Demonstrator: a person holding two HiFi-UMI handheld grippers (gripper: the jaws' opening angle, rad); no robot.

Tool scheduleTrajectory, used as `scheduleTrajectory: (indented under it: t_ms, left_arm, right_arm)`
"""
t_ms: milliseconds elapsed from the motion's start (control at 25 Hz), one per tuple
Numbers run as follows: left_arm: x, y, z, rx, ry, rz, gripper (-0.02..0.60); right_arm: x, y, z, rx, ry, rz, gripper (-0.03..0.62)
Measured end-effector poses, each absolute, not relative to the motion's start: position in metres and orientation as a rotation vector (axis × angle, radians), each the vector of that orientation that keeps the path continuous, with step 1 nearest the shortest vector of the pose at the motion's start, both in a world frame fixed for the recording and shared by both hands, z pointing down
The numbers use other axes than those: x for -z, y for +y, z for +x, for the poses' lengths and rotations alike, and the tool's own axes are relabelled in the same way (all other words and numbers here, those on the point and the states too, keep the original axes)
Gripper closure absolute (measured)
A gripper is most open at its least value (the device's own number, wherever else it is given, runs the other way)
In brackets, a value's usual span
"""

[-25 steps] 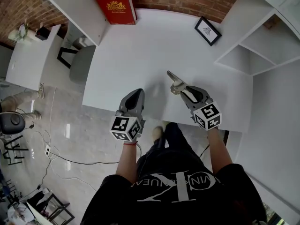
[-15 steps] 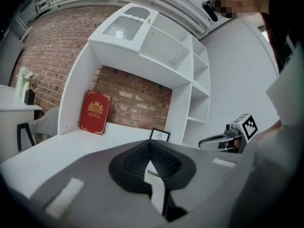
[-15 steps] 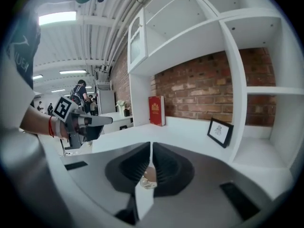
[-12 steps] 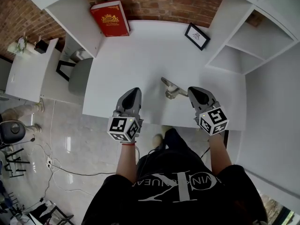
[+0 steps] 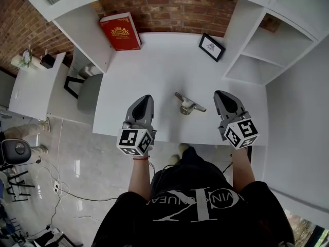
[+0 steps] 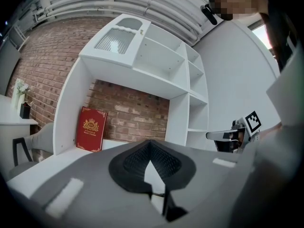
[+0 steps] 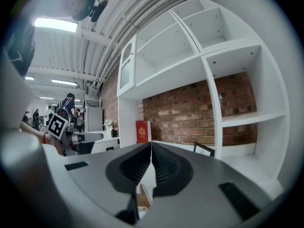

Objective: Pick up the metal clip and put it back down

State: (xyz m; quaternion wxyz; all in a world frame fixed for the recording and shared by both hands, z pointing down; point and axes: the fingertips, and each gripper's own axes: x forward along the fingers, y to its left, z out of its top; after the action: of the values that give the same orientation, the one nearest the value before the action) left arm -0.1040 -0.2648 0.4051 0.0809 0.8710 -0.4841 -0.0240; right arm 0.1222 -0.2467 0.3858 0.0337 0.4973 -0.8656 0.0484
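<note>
Left tongs (image 5: 145, 100) and right tongs (image 5: 221, 94) hover side by side over the near edge of the table (image 5: 154, 68), both pointing away from the person. Left tongs: clenched, tips meeting, as their own view shows. Right tongs: clenched likewise; the jaws have just been closing, with nothing between them. Clip (image 5: 187, 106): lies on the table between the two tongs, somewhat nearer the right pair, touching neither; its long arm runs slantwise and a stubby part points toward the person. Book (image 5: 120, 31): red, beyond the left tongs at the far left of the table, by the brick wall (image 5: 175, 10). Frame (image 5: 211, 47): small, black-edged, beyond the right tongs near the white shelves (image 5: 252, 60).
</note>
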Motion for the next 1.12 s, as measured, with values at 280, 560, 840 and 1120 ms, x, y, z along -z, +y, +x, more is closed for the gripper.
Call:
scheduleTrajectory:
  t_ms: [280, 560, 840, 1120]
  left_arm:
    - [-0.390, -0.268, -0.101, 0.107, -1.462, 2.625, 0.574]
    - [-0.386, -0.268, -0.099, 0.117, -1.467, 2.630, 0.574]
    - [-0.386, -0.264, -0.100, 0.111, -1.473, 2.622, 0.574]
    - [-0.387, -0.259, -0.104, 0.106, -1.483, 2.614, 0.574]
  right_arm:
    - [-0.367, -0.250, 0.134, -0.106, -2.678, 1.575, 0.579]
    - [-0.362, -0.250, 0.141, -0.089, -2.671, 1.603, 0.579]
    - [-0.359, -0.247, 0.146, -0.092, -2.660, 1.637, 0.580]
    - [-0.360, -0.244, 0.144, -0.092, -2.656, 1.644, 0.580]
